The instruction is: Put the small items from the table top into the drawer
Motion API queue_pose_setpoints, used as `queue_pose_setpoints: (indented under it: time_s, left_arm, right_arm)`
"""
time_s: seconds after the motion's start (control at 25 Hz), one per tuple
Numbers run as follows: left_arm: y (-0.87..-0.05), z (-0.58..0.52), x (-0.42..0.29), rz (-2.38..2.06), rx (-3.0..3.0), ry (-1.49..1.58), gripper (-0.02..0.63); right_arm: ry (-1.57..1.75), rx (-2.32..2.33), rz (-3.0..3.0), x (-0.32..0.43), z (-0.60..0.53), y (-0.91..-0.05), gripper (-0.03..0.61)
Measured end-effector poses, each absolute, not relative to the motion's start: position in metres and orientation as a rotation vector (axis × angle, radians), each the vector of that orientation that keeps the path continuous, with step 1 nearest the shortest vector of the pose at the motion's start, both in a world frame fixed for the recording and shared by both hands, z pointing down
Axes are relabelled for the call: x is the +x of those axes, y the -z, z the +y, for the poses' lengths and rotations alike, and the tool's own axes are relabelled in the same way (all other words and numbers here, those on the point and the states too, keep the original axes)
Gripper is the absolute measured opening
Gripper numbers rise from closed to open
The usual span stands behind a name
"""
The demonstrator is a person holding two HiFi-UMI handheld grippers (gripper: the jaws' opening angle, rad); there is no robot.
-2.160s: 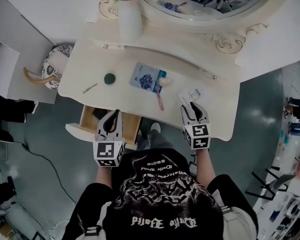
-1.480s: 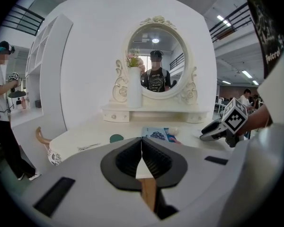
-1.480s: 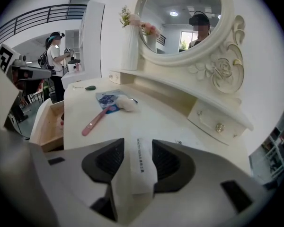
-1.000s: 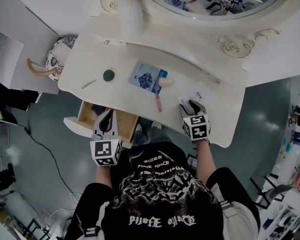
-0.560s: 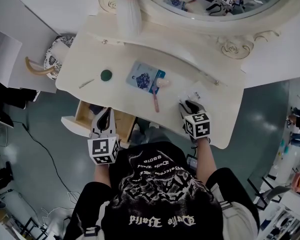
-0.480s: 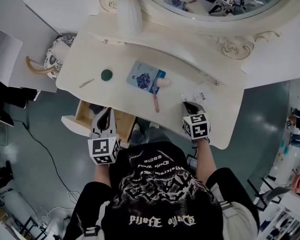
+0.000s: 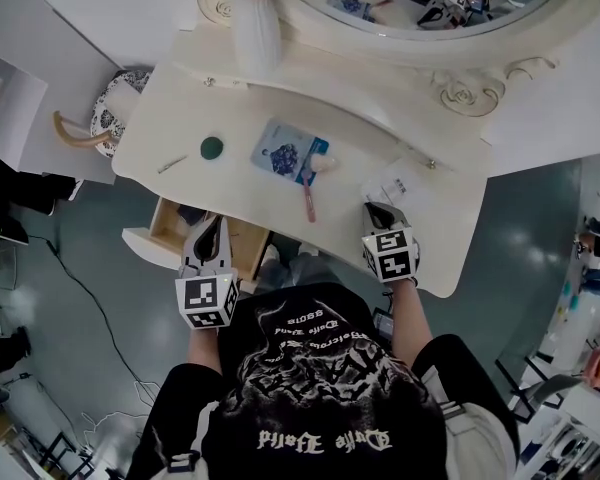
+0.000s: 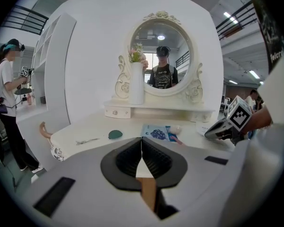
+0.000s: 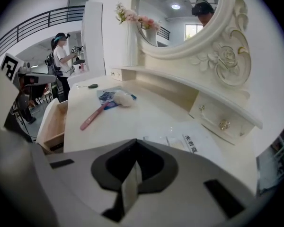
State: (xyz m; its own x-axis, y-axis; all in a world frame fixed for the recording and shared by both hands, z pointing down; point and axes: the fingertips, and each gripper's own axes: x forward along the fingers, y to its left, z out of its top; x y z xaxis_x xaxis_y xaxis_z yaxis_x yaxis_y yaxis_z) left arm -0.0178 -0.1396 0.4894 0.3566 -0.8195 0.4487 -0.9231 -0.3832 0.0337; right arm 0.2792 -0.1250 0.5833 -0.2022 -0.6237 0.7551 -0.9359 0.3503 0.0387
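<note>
the right gripper (image 7: 380,211) has just closed low at the front of the counter (image 7: 230,183). its jaws look pinched on the near edge of the thin sachet (image 7: 397,182), probably because a flat packet only lifts by its edge. the left gripper (image 7: 210,228) hangs shut and empty over the open drawer (image 7: 170,230). only the right gripper view shows the pale sliver between the jaws. the head view shows how far the sachet lies from the drawer.
</note>
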Motion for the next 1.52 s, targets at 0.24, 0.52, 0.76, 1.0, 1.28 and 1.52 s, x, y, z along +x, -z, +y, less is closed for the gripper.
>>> queue_pose_setpoints:
  time_s: [0.24, 0.52, 0.76, 1.0, 1.28, 1.52]
  left_arm:
    - [-0.490, -0.136, -0.015, -1.546, 2.340, -0.528, 0.017]
    - [-0.492, -0.133, -0.009, -1.544, 2.336, -0.522, 0.017]
    - [-0.493, -0.127, -0.007, -1.539, 2.329, -0.531, 0.017]
    - [-0.493, -0.127, -0.012, -1.540, 2.330, -0.519, 0.017]
    - [-0.494, -0.127, -0.027, -1.553, 2.320, -0.493, 0.017]
    - [-0.491, -0.127, -0.040, -1.579, 2.308, -0.464, 0.017]
  right_arm:
    - [-0.475, 1.399, -1.969, 0.281, -0.128, -0.562, 0.008]
    - [-0.333, 1.375, -2.027, 0.270, -0.131, -0.533, 0.008]
    - [-0.231, 1.358, -2.091, 0.254, -0.135, -0.507, 0.008]
    - [-0.150, 1.343, -2.127, 0.237, -0.138, -0.489, 0.008]
    - [-0.053, 1.319, -2.182, 0.208, -0.144, -0.463, 0.008]
    - [0.055, 1.311, -2.229, 0.188, -0.145, -0.431, 0.008]
